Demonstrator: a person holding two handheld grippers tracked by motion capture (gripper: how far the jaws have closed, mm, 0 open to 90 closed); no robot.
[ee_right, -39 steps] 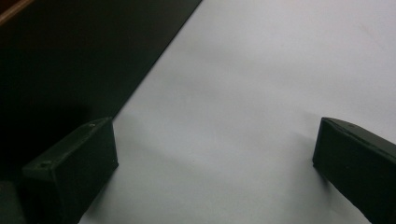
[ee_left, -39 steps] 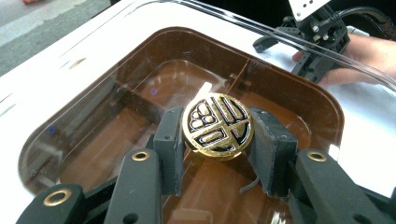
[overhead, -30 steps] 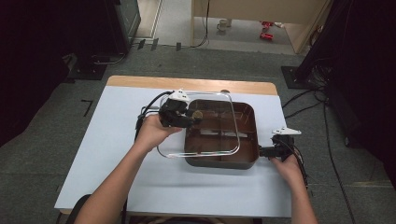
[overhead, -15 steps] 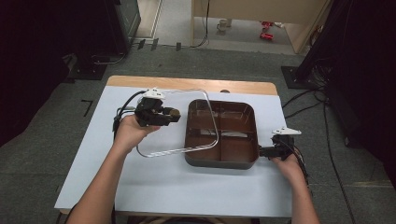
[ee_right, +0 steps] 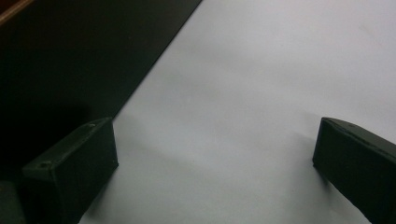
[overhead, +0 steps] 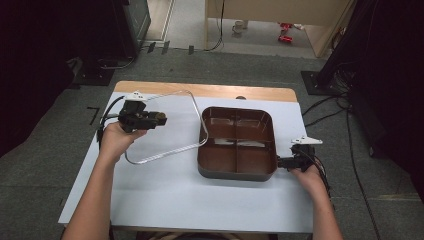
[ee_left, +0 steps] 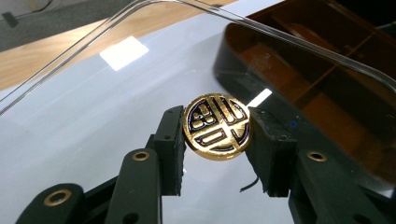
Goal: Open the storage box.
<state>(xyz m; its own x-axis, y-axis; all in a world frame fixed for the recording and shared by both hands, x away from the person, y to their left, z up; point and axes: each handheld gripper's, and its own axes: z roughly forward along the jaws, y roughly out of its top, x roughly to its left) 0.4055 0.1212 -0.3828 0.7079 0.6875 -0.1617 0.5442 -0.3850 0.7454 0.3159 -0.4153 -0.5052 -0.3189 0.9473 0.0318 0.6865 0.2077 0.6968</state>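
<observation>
one clear lid (overhead: 165,125) (gold knob (ee_left: 217,127)) clamped between left gripper (ee_left: 215,140) jaws.

No readable words, brands or nos. anywhere. One sign only: a round gold-and-black emblem knob (ee_left: 217,127) on the clear lid (ee_left: 140,79), seen close in the left gripper view. Its face carries a stylised seal-type character, gold strokes on black w/ a gold rim; looks like an ornamental East Asian glyph, but which one I can't tell. In the high view the same knob (overhead: 161,120) is too small to make out. Brown compartment tray (overhead: 237,172): no label visible.
</observation>
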